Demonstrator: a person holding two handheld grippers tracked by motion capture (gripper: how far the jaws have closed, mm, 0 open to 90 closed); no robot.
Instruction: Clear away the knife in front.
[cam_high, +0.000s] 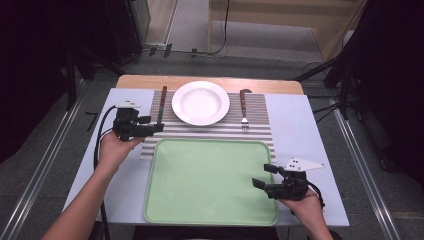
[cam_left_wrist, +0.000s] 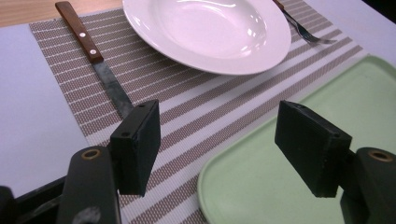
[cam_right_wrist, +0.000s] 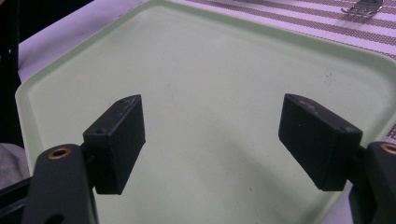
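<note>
A white plate (cam_high: 200, 102) sits on a striped placemat (cam_high: 260, 125), with a wooden-handled knife (cam_high: 161, 102) to its left and a fork (cam_high: 243, 108) to its right. An empty green tray (cam_high: 210, 180) lies in front of the mat. My left gripper (cam_high: 154, 125) hovers open over the mat's left part, just past the knife's tip. From the left gripper view (cam_left_wrist: 219, 121) I see the knife (cam_left_wrist: 86, 37), the plate (cam_left_wrist: 210, 28) and the fork (cam_left_wrist: 303, 30). Over the tray's right side my right gripper (cam_high: 262, 176) stands open and holds nothing. In the right gripper view (cam_right_wrist: 210, 116) the tray (cam_right_wrist: 210, 60) lies under its jaws.
A pale blue cover (cam_high: 295, 130) lies over the wooden table (cam_high: 210, 82), whose back edge shows beyond the plate. Dark stands and cables surround the table on the floor. The tray's corner (cam_left_wrist: 252, 186) sits close under my left gripper.
</note>
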